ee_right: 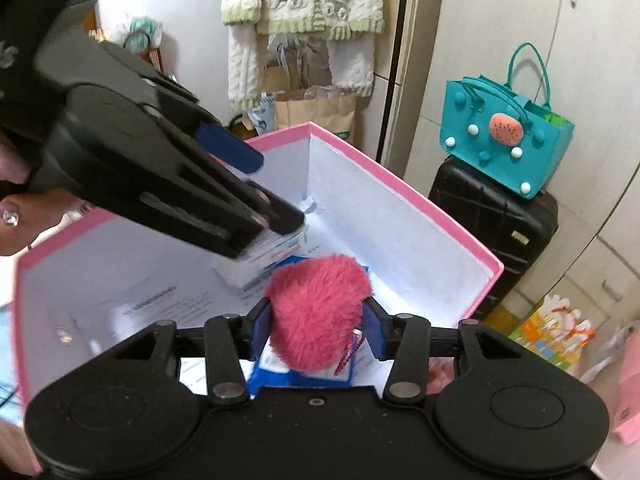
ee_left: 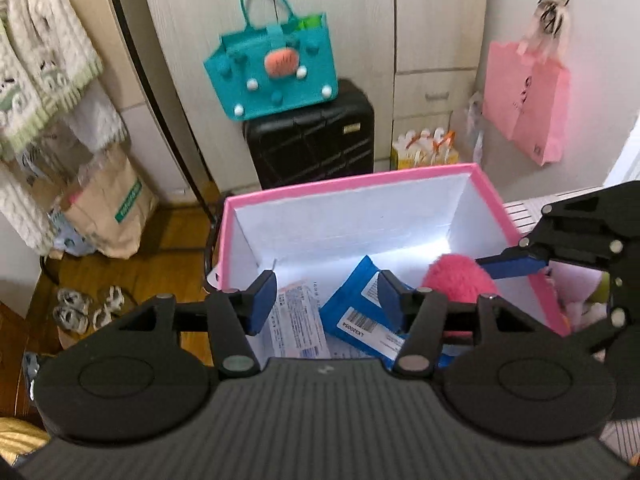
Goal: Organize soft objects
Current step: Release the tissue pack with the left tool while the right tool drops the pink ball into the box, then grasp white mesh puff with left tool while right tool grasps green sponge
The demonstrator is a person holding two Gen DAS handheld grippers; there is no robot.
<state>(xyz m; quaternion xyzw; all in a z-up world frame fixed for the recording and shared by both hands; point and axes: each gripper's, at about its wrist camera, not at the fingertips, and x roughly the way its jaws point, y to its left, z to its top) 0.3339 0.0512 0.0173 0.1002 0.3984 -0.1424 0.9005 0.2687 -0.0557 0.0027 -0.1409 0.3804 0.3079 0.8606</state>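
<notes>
Before the wardrobe (ee_left: 360, 40), over the pink box (ee_left: 344, 192), the right claw (ee_right: 318, 312) clamps a pink plush (ee_right: 320, 308); the left claw (ee_left: 326, 300) gapes wide, holding nothing.

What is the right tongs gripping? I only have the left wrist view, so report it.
Observer: The right tongs are shut on the fluffy pink heart-shaped plush, with one pad on each side.
Operator: Give me its position relative to the box.
Observer: It hangs over the inside of the pink cardboard box with white walls, above the blue plastic packet. I cannot tell how high.
Operator: Check the plush for anything hanging.
Observer: A small pink beaded strap dangles from its near edge.
</notes>
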